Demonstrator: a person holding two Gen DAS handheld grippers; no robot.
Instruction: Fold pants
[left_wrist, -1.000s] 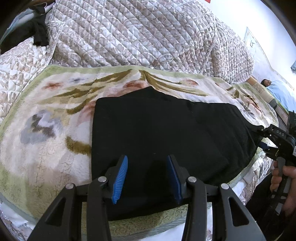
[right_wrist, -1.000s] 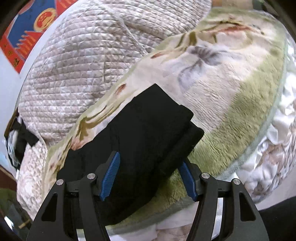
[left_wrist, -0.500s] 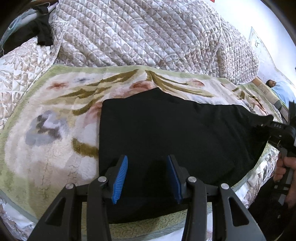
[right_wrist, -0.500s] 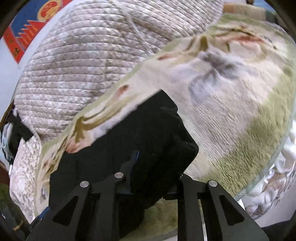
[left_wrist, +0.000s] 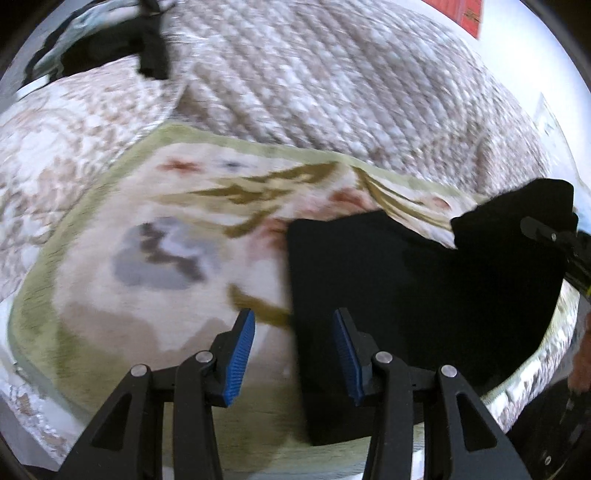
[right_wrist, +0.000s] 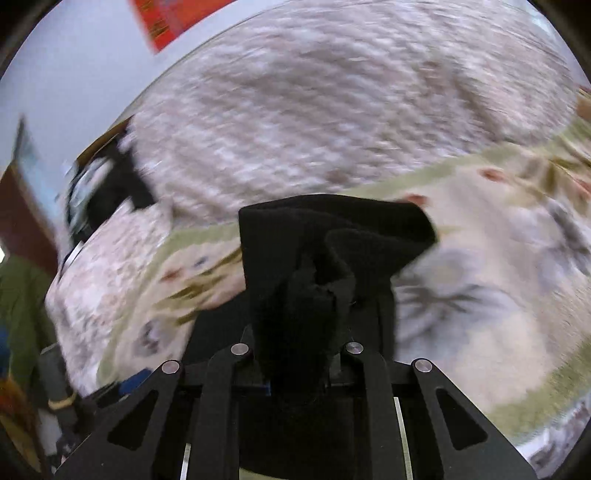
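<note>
Black pants (left_wrist: 406, 295) lie flat on a floral blanket (left_wrist: 147, 258) on the bed. My left gripper (left_wrist: 293, 350) hovers open over the pants' left edge, with nothing pinched between its blue pads (left_wrist: 240, 354). In the left wrist view the right gripper (left_wrist: 543, 230) shows at the far right, holding the pants' right end up off the blanket. In the right wrist view that end of the pants (right_wrist: 332, 229) is bunched between the fingers of my right gripper (right_wrist: 295, 343), which is shut on it. The fabric hides the pads.
A heaped quilted cover (left_wrist: 314, 74) lies behind the blanket. A dark garment (left_wrist: 147, 44) sits at the far left corner. A red poster (right_wrist: 173, 18) hangs on the wall. A person's hand (left_wrist: 581, 362) shows at the right edge. The blanket's front border runs just below the grippers.
The right gripper closed on the pants' end, lifted it and rolled. The left gripper shifted left, from over the middle of the pants to their left edge, still open.
</note>
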